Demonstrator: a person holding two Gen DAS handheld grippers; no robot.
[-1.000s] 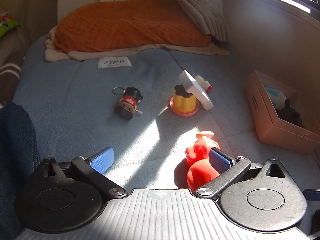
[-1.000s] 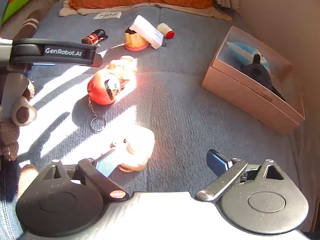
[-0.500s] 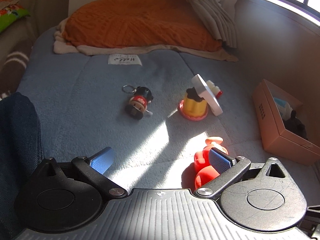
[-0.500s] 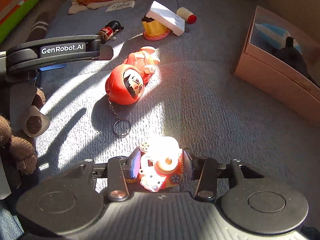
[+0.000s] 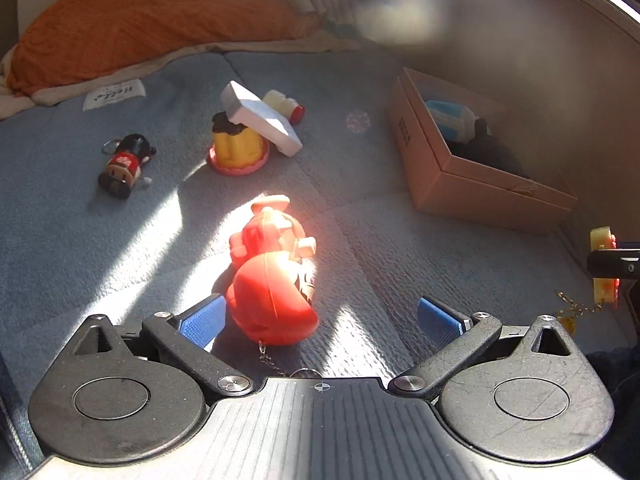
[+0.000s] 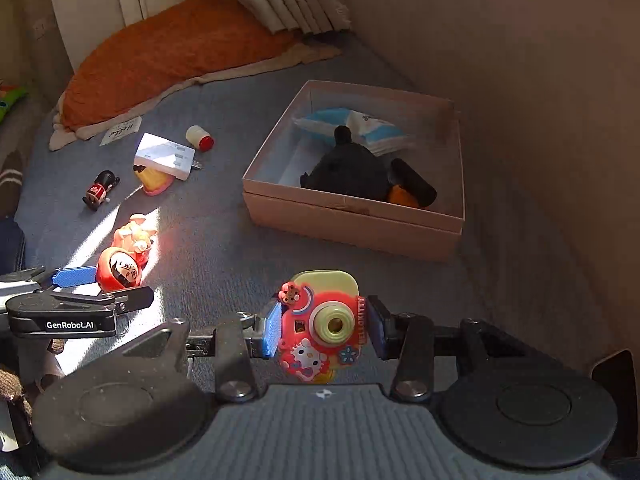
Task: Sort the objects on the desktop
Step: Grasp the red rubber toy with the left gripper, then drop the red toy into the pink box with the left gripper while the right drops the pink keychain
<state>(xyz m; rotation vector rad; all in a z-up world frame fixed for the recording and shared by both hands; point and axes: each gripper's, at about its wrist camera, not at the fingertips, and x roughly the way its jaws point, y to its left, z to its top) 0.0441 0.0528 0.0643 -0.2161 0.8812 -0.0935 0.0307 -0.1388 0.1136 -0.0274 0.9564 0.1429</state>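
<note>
Left wrist view: the left gripper (image 5: 318,320) stands spread wide, its blue pads (image 5: 202,322) apart; the red round doll (image 5: 272,296) lies between them on the grey-blue blanket (image 5: 80,232), close against the left pad (whether it touches, I cannot tell), with its chain trailing back toward the gripper body; a pink pig toy (image 5: 272,226) lies just beyond it at twelve o'clock. Farther out, at eleven o'clock, sit a yellow pudding toy (image 5: 238,150) with a white block (image 5: 260,118) leaning on it, and a small dark figure keychain (image 5: 126,164) at ten o'clock; the cardboard box (image 5: 472,184) is at two o'clock by the wall; an orange cushion (image 5: 152,24) lies at the far edge.

Right wrist view: the right gripper (image 6: 322,326) is pressed onto a red toy camera (image 6: 320,324), pinched at both sides and held above the blanket; the open box (image 6: 352,224) lies ahead at twelve to one o'clock, holding a dark plush (image 6: 348,170) and a blue-and-white packet (image 6: 352,124); the other gripper (image 6: 76,304) shows at nine o'clock, low beside the red doll (image 6: 118,272).
</note>
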